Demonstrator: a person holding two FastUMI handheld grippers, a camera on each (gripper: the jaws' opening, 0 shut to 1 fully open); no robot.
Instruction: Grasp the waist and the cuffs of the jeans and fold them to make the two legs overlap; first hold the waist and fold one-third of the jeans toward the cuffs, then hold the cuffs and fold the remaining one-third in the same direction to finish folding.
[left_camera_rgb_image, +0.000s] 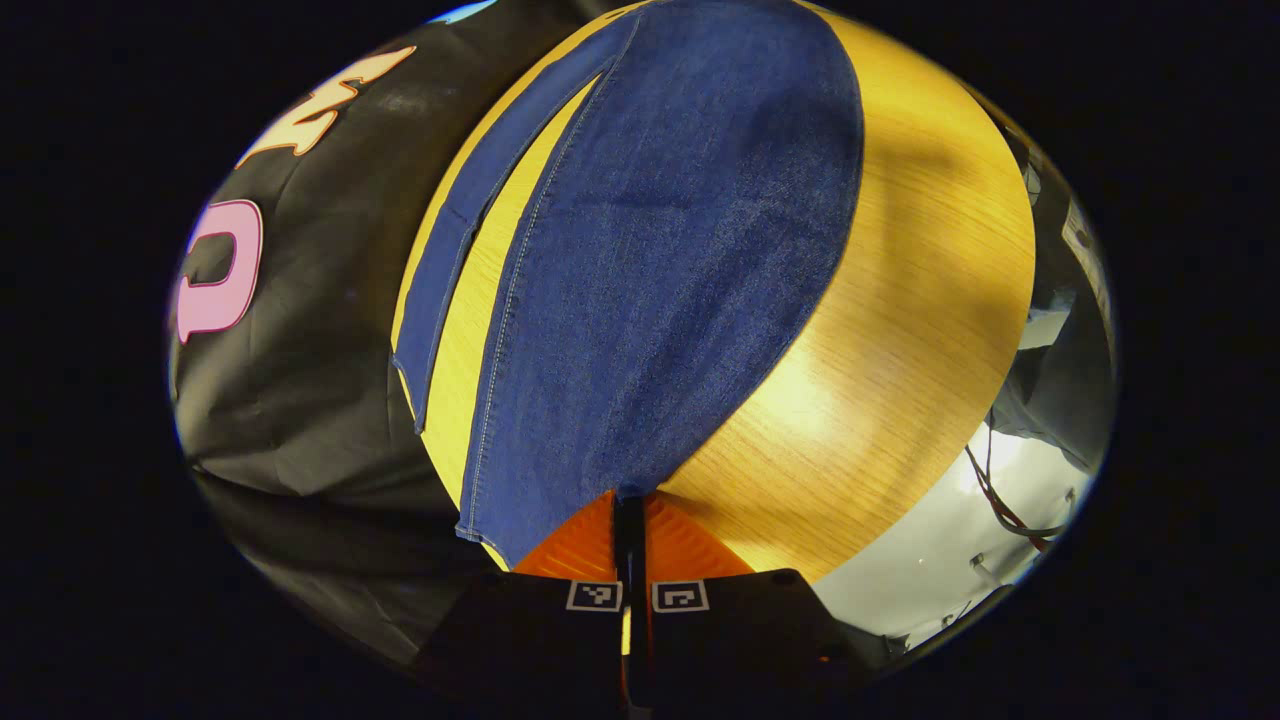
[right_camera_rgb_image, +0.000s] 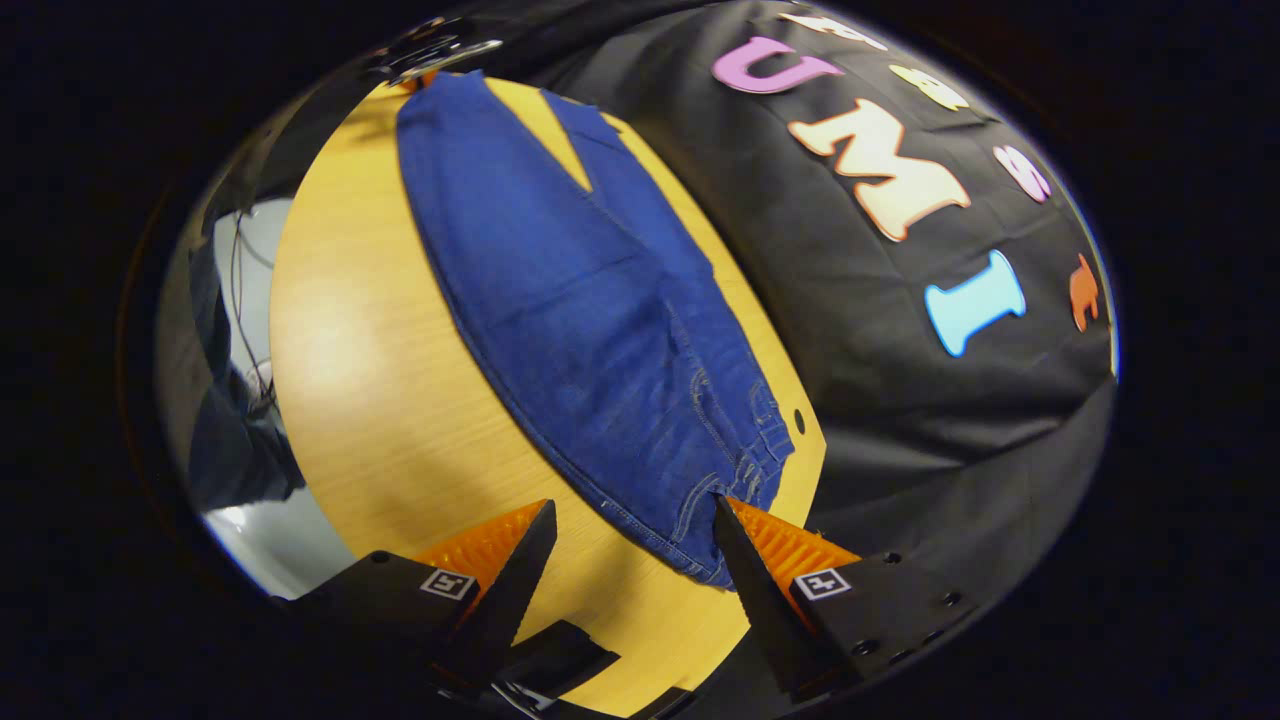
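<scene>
- Left gripper view: the left gripper (left_camera_rgb_image: 631, 500) sits at the bottom of the view with its jaws clenched on the cuff (left_camera_rgb_image: 560, 500) of the jeans (left_camera_rgb_image: 660, 270), the two fingers pressed together with the hem edge pinched between them.
- From that cuff one wide leg runs away across the wooden desk (left_camera_rgb_image: 900, 330); the second leg (left_camera_rgb_image: 470, 230) lies as a narrow strip beside it, apart, with bare desk showing between them.
- Cables (left_camera_rgb_image: 1000, 500) trail over the pale floor beyond the desk's edge.
- Right gripper view: the right gripper (right_camera_rgb_image: 635, 520) has its jaws released and spread wide, straddling the waist (right_camera_rgb_image: 720, 500) end of the jeans (right_camera_rgb_image: 580, 300); one finger tip is at the waistband, though whether it touches I cannot tell.
- The jeans lie flat on the desk (right_camera_rgb_image: 380, 400), legs diverging toward the far end, where the other gripper (right_camera_rgb_image: 430, 55) meets a cuff.
</scene>
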